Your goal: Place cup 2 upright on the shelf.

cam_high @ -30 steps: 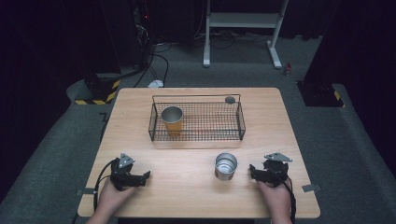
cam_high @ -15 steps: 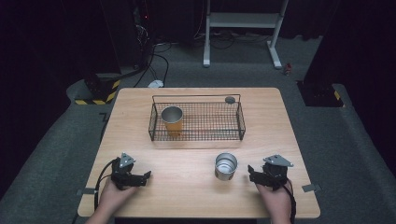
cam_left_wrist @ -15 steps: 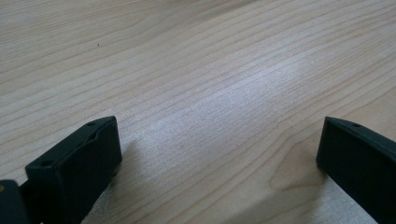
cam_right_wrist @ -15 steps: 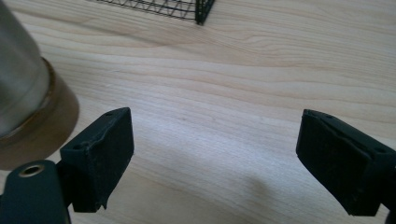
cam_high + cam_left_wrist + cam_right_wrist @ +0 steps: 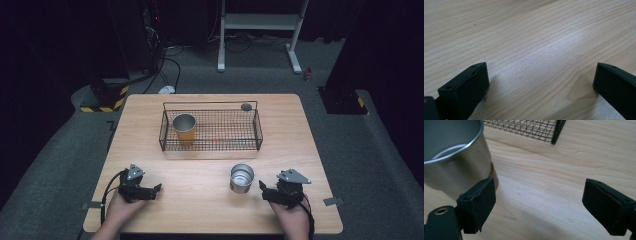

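We have the right claw [image 5: 539, 207] spread wide and empty on the table [image 5: 200, 180], with the steel cup [image 5: 451, 157] standing upright just beside its left jaw, not between the two. We judge the cup light, rigid and slick, so we'd pinch its wall at the rim. Our left claw [image 5: 541, 82] is equally wide over bare wood. From above we also see the wire basket [image 5: 258, 131] beyond the cup, holding a second cup [image 5: 184, 128].

The left gripper [image 5: 540, 82] rests low over the pale wooden table [image 5: 529, 37], its two black jaws set wide apart with bare wood grain between them. The jaw tips seem to touch the surface, though the close angle leaves that unsure.
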The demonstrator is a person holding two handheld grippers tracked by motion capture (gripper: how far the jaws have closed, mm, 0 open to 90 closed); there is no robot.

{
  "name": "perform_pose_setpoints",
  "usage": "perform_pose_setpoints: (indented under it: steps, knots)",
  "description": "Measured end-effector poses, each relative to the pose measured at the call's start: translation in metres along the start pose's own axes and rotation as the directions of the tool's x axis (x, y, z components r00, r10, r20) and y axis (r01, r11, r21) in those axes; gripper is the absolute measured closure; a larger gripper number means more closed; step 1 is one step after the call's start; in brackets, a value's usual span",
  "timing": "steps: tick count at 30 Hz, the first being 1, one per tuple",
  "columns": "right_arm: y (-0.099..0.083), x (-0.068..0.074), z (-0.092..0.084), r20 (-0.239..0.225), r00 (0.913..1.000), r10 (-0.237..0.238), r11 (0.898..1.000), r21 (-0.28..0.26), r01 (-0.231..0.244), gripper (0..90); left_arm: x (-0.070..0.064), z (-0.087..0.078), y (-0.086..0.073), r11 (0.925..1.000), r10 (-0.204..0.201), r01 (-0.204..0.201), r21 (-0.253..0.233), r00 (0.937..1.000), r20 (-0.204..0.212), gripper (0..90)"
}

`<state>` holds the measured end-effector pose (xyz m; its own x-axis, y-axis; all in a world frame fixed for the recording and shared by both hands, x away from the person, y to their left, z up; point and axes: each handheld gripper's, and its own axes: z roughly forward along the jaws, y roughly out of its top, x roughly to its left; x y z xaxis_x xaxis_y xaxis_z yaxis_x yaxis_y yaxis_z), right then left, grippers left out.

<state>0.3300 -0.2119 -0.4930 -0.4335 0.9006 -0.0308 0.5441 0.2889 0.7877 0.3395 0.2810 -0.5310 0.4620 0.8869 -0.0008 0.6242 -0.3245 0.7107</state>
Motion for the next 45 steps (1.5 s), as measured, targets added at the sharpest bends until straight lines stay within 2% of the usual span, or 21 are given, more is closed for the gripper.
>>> perform_pose_setpoints:
  steps: [5,9,12,16,17,20,21,22,23,31,36,37,39,45]
  knots:
    - [-0.003,0.003,-0.007,-0.030,0.9994,0.015,1.000,-0.009,-0.016,11.9,0.000,0.000,0.000,1.0000,0.003,-0.003,-0.001,1.0000,-0.002,0.8]
    - [-0.004,0.007,-0.009,-0.050,0.9988,0.001,1.000,-0.009,-0.002,11.6,0.000,0.000,0.000,1.0000,0.004,-0.004,0.001,1.0000,-0.001,0.8]
    - [-0.005,0.012,-0.012,-0.087,0.9961,0.011,1.000,-0.021,-0.013,11.3,0.000,0.000,0.000,1.0000,0.003,-0.003,0.001,1.0000,-0.001,0.8]
    - [-0.007,0.017,-0.011,-0.098,0.9951,0.013,1.000,-0.026,-0.015,11.3,0.000,0.001,0.001,1.0000,0.007,-0.007,0.001,1.0000,-0.006,0.5]
    - [-0.007,0.021,-0.010,-0.112,0.9937,-0.002,1.000,-0.026,-0.001,10.9,0.001,0.001,0.001,0.9999,0.012,-0.012,0.001,0.9999,-0.007,0.4]
    - [-0.006,0.027,-0.010,-0.127,0.9919,-0.005,0.999,-0.032,0.001,10.5,0.001,0.001,0.001,0.9999,0.012,-0.012,0.001,0.9999,-0.007,0.4]
    - [-0.004,0.033,-0.010,-0.139,0.9900,-0.027,0.999,-0.042,0.022,10.2,0.001,0.001,0.001,0.9999,0.013,-0.013,0.001,0.9999,-0.008,0.4]
    - [-0.004,0.033,-0.010,-0.139,0.9900,-0.027,0.999,-0.042,0.022,10.2,0.001,0.001,0.001,0.9999,0.013,-0.013,0.001,0.9999,-0.008,0.4]
    - [-0.002,0.041,-0.008,-0.150,0.9873,-0.052,0.998,-0.051,0.045,10.0,0.000,0.001,0.001,1.0000,0.008,-0.008,0.001,0.9999,-0.006,0.5]
    - [0.006,0.058,0.002,-0.161,0.9839,-0.078,0.995,-0.070,0.068,9.9,-0.001,0.001,0.001,1.0000,0.005,-0.005,-0.002,0.9999,-0.012,0.7]
    - [0.011,0.060,0.012,-0.166,0.9834,-0.072,0.995,-0.084,0.058,10.0,-0.002,0.002,0.001,1.0000,-0.005,0.005,0.001,0.9999,-0.011,0.2]
    - [0.011,0.060,0.013,-0.172,0.9837,-0.053,0.996,-0.078,0.041,10.0,-0.003,0.002,0.002,1.0000,-0.006,0.006,0.002,0.9999,-0.012,0.2]
    - [0.013,0.060,0.017,-0.182,0.9820,-0.052,0.996,-0.080,0.038,10.0,-0.003,0.002,0.002,1.0000,-0.007,0.007,0.001,0.9999,-0.015,0.2]
    - [0.017,0.064,0.025,-0.174,0.9828,-0.062,0.995,-0.089,0.047,10.1,-0.003,0.002,0.002,1.0000,-0.010,0.010,0.000,0.9998,-0.017,0.2]
